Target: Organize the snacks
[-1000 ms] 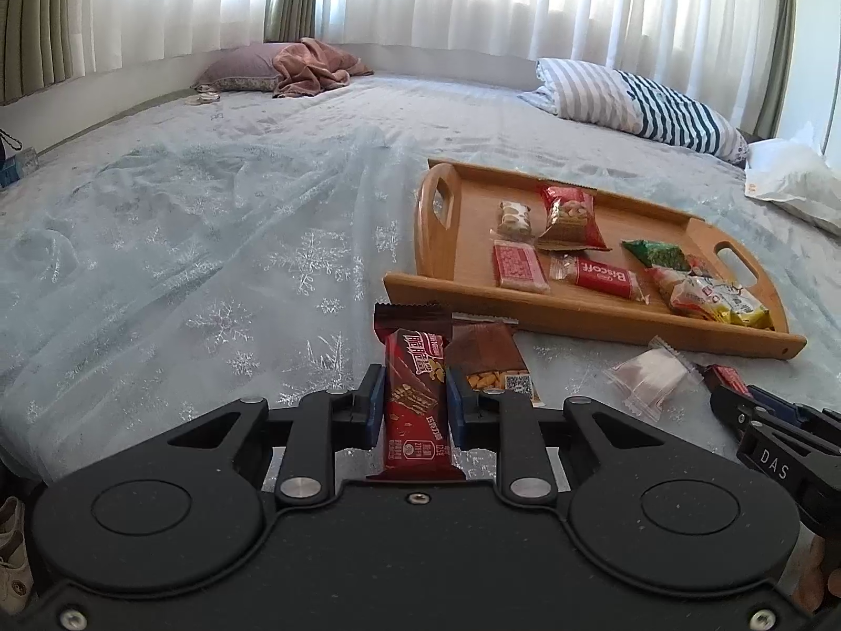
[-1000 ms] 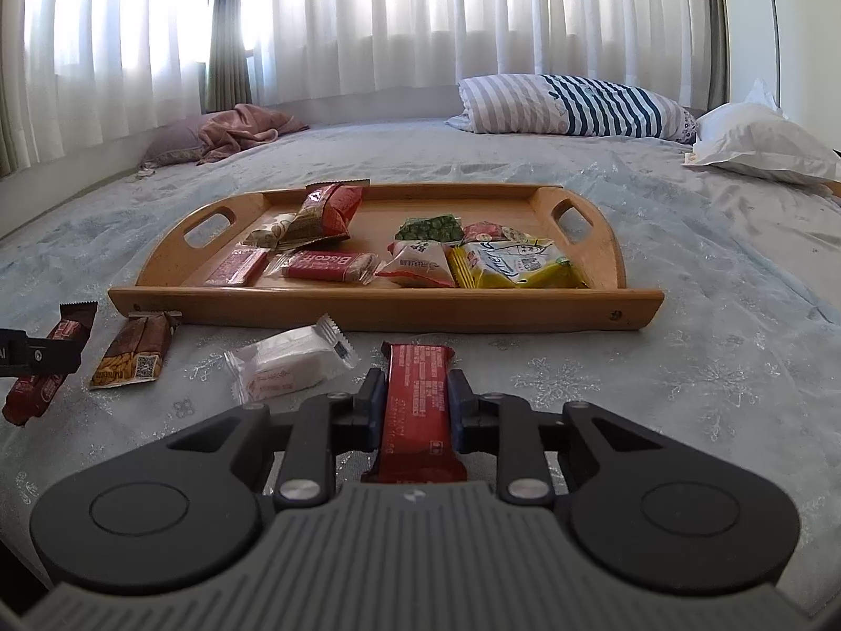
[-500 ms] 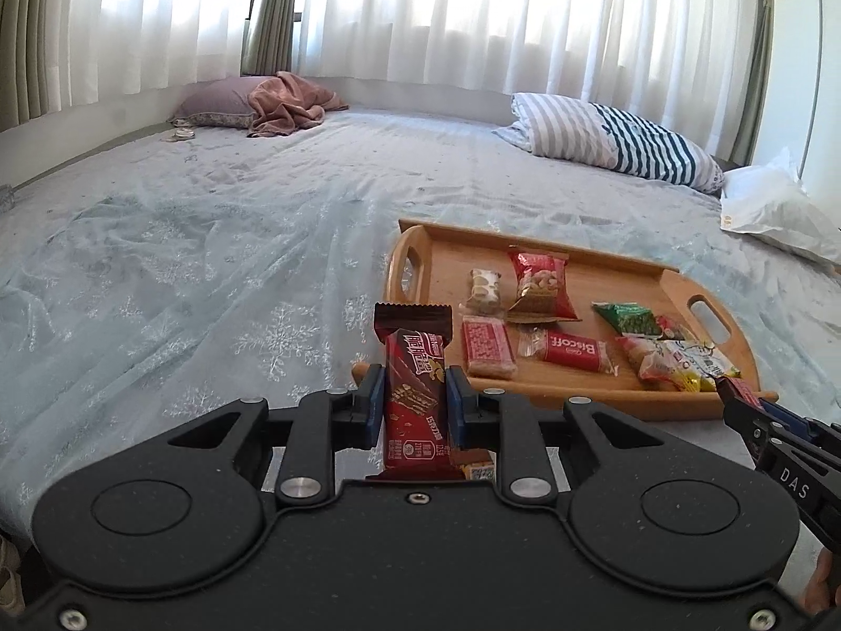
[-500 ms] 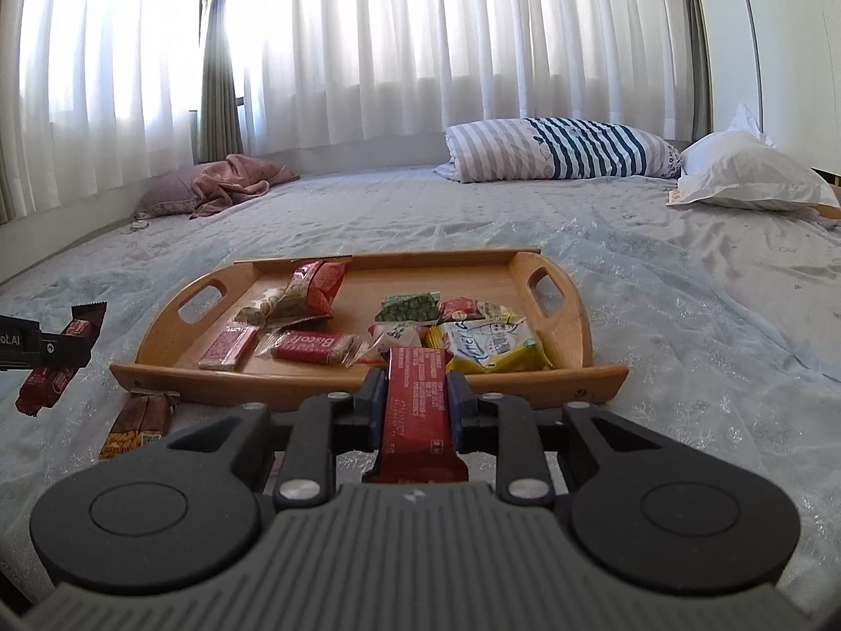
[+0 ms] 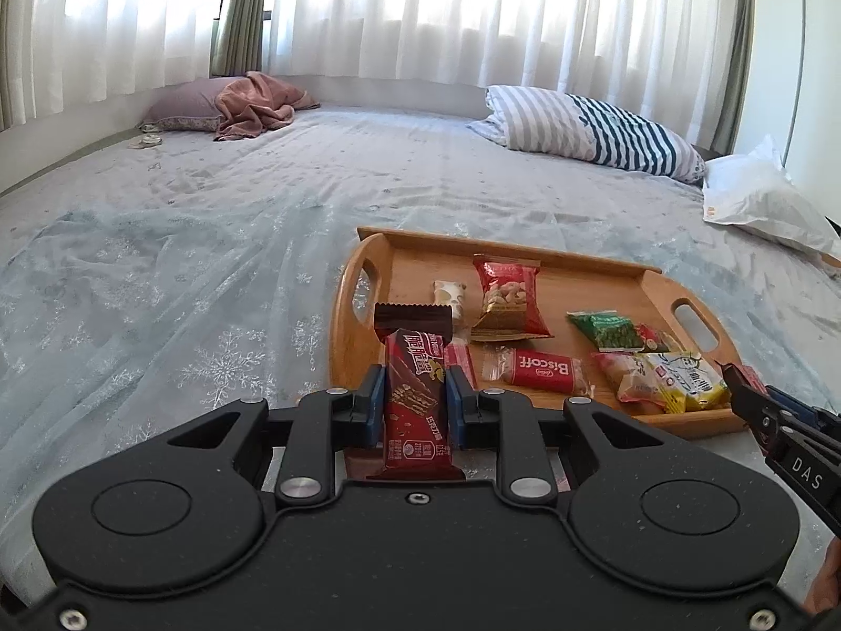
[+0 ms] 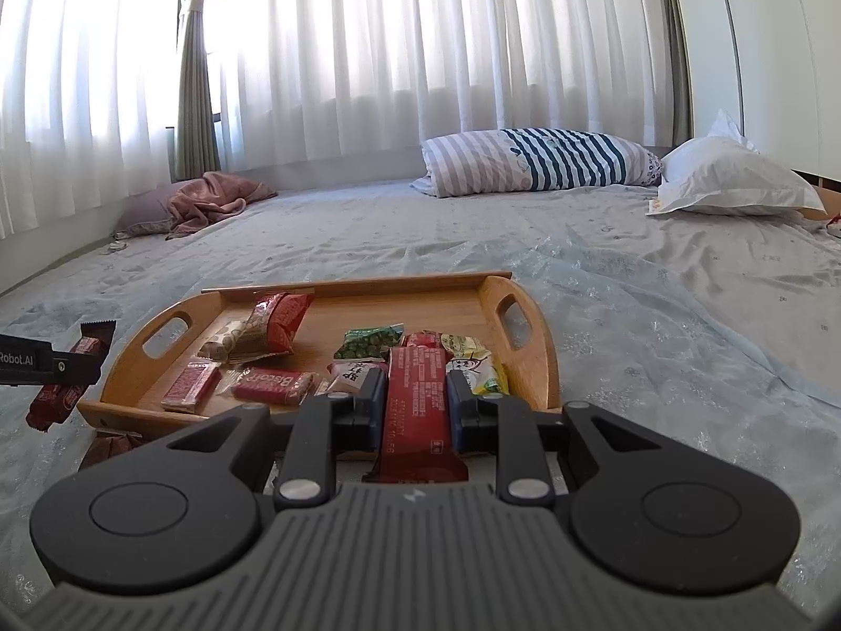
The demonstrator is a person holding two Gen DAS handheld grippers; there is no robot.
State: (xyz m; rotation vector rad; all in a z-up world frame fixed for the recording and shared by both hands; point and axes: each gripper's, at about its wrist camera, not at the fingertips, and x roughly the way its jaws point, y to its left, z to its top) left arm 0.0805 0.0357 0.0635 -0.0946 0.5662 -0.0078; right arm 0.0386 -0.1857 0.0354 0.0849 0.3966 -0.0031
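On the bed, a wooden tray (image 5: 552, 273) is seen lying on the snowflake-patterned sheet (image 5: 157, 273). A dark red chocolate wafer bar (image 5: 415, 394) is gripped upright between the blue pads of the left gripper (image 5: 413, 399), jaws clamped on its sides, the crimped top end raised over the tray's near left corner. A red snack bar (image 6: 418, 410) is pinched the same way by the right gripper (image 6: 415, 405), held over the tray's near edge. Inside the tray are laid a red nut packet (image 5: 507, 294), a Biscoff biscuit pack (image 5: 541, 370), a green pea packet (image 5: 604, 328), a yellow packet (image 5: 683, 378) and a small pale nougat piece (image 5: 451, 294). One brown packet (image 6: 108, 447) is left on the sheet, just beside the tray's near left corner in the right wrist view. A striped pillow (image 6: 536, 160), a white pillow (image 6: 736, 179) and a pink blanket (image 5: 257, 110) are noted at the far side, well apart from the tray.
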